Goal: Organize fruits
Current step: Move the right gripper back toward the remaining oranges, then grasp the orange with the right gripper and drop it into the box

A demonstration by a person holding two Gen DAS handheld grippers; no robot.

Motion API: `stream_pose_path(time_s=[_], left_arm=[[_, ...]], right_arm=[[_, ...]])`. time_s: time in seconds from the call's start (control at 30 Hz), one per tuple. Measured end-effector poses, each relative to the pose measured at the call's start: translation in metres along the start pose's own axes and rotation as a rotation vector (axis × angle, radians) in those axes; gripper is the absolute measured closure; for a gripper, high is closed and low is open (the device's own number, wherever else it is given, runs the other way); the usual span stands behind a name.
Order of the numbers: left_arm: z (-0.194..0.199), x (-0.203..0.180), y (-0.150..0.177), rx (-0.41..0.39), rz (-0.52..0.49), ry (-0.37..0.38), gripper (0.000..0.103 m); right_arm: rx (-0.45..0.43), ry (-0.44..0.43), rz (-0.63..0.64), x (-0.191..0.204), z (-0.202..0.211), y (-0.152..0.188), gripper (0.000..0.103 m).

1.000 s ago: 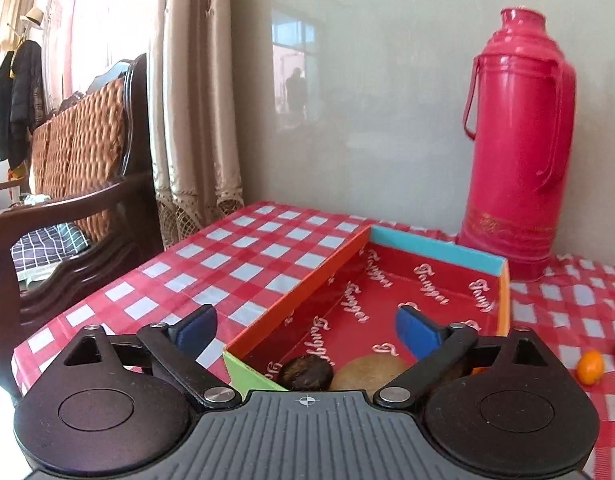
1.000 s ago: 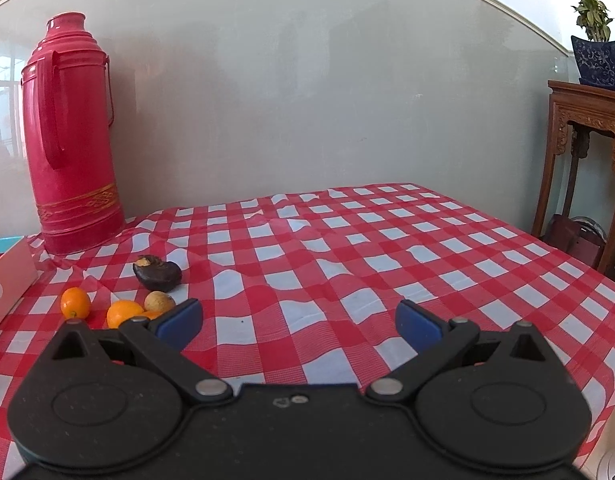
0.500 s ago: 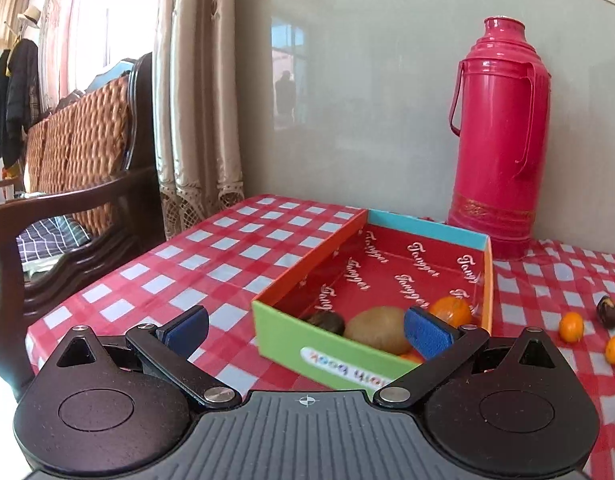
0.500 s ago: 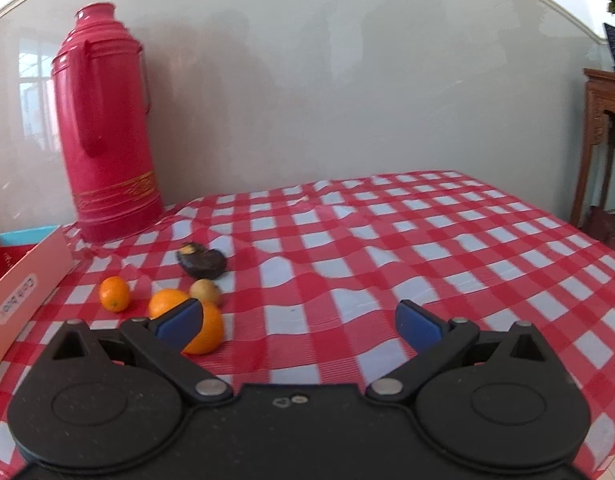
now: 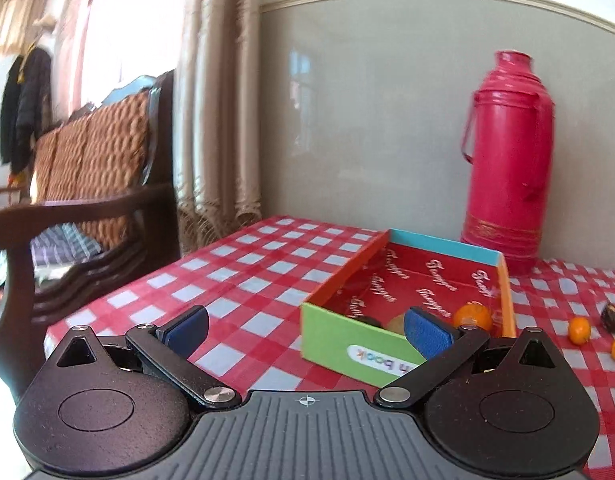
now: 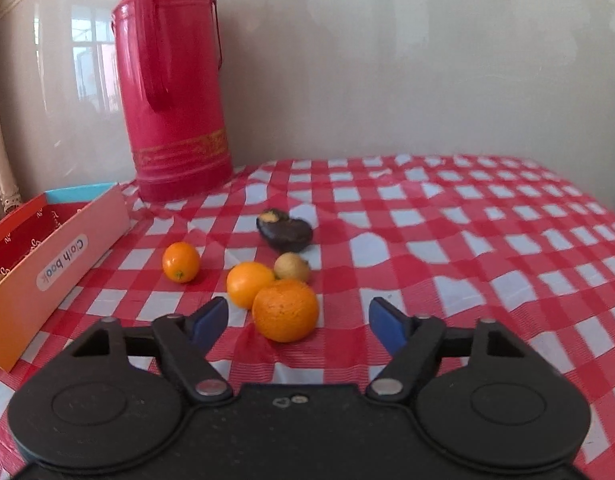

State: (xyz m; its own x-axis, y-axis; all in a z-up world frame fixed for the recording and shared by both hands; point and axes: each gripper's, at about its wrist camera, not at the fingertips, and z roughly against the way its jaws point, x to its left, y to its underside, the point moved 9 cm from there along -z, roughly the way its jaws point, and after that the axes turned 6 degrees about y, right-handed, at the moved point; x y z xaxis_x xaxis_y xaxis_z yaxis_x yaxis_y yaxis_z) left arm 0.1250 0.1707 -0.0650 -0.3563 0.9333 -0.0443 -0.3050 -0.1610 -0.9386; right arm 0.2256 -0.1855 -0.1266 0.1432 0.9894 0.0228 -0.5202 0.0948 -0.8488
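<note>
A shallow coloured cardboard box (image 5: 347,344) with a red inside lies on the checked cloth; it holds an orange fruit (image 5: 473,317) and two partly hidden fruits. It also shows in the right wrist view (image 6: 47,276). My left gripper (image 5: 307,330) is open and empty, in front of the box's green end. My right gripper (image 6: 297,320) is open, with a large orange (image 6: 285,310) just beyond and between its fingers. Behind it lie a smaller orange (image 6: 249,284), a kumquat (image 6: 180,261), a small tan fruit (image 6: 292,266) and a dark fruit (image 6: 285,232).
A tall red thermos (image 6: 173,80) stands against the wall behind the box; it also shows in the left wrist view (image 5: 507,160). A dark wooden chair (image 5: 79,208) stands off the table's left edge. The table's right edge drops off (image 6: 611,216).
My left gripper has drawn back from the box, so its green end now shows. My right gripper has turned left and come close to the loose fruits.
</note>
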Motion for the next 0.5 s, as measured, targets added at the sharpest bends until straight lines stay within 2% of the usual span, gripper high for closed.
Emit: stream_pose_path(time_s=[0.13, 0.2, 0.37, 0.5], left_arm=[[-0.001, 0.02, 0.003, 0.005, 0.073, -0.025, 0.0], [-0.001, 0.028, 0.004, 0.008, 0.096, -0.033, 0.0], [-0.002, 0.039, 0.007, 0.005, 0.112, -0.052, 0.0], [-0.002, 0.047, 0.007, 0.001, 0.13, -0.062, 0.0]], right_arm=[[0.051, -0.029, -0.034, 0.0, -0.013, 0.0, 0.066], [0.072, -0.046, -0.042, 0.001, -0.018, 0.002, 0.072], [0.049, -0.049, -0.043, 0.005, -0.013, 0.002, 0.072], [-0.031, -0.057, 0.003, 0.017, 0.002, -0.006, 0.072]])
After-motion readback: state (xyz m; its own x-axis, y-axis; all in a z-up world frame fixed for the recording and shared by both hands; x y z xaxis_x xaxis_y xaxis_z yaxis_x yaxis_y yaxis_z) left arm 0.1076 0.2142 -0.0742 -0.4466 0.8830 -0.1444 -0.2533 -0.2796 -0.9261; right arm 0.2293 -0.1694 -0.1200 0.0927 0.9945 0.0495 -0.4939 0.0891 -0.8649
